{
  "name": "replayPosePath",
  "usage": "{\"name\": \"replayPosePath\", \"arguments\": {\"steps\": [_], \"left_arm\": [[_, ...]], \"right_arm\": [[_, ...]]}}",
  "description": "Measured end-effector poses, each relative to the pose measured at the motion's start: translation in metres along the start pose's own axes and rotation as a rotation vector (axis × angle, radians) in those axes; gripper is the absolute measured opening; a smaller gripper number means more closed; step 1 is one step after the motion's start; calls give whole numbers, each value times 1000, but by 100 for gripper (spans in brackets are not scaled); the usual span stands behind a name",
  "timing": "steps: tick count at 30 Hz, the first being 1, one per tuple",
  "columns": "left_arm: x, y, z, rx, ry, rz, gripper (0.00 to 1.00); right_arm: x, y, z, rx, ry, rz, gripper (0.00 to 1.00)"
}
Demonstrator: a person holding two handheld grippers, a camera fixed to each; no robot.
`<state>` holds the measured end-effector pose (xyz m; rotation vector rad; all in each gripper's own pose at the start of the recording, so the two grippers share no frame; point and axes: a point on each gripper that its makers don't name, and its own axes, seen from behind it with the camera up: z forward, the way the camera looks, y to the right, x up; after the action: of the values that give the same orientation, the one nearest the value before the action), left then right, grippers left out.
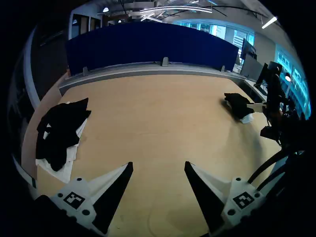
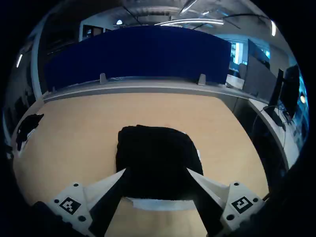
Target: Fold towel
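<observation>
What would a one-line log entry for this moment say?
left gripper: open over table | right gripper: open, flanking folded black towel | unfolded towel pile: lying apart

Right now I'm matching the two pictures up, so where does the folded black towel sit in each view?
Left gripper view: the folded black towel lies at the far right, mid-height, on the table.
Right gripper view: the same towel sits centre and low, between the right hand-held gripper's open fingers.
Shared landmark: the blue partition along the table's far edge.
</observation>
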<state>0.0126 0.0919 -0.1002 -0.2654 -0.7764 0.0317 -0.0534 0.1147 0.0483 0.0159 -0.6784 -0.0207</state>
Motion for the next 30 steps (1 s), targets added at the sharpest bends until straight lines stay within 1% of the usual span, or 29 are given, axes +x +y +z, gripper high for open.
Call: {"name": "replayPosePath", "arguments": {"steps": [6,9,12,15,21,27,30], "left_arm": [[0,-1,-4,6,4,-3,97],[-1,-2,-7,10,5,-5,97],[-2,-4,-8,14,6,-6,97],[-1,-5,-9,16,9,-8,97],[4,-10,-8,19,25,-18,97],[7,-12,-8,14,41,-32,97],[7,-13,-8,14,47,-30,97]], "right_arm": [[-22,11,14,-16,-63,14,100],[-25,11,16,-14,-70,14,100],[-22,10,14,-11,-67,11,100],[-12,7,4,-5,-41,15,100],[14,3,-27,6,48,56,100],[28,2,-42,9,79,79,100],[34,-1,-49,13,95,85,100]]}}
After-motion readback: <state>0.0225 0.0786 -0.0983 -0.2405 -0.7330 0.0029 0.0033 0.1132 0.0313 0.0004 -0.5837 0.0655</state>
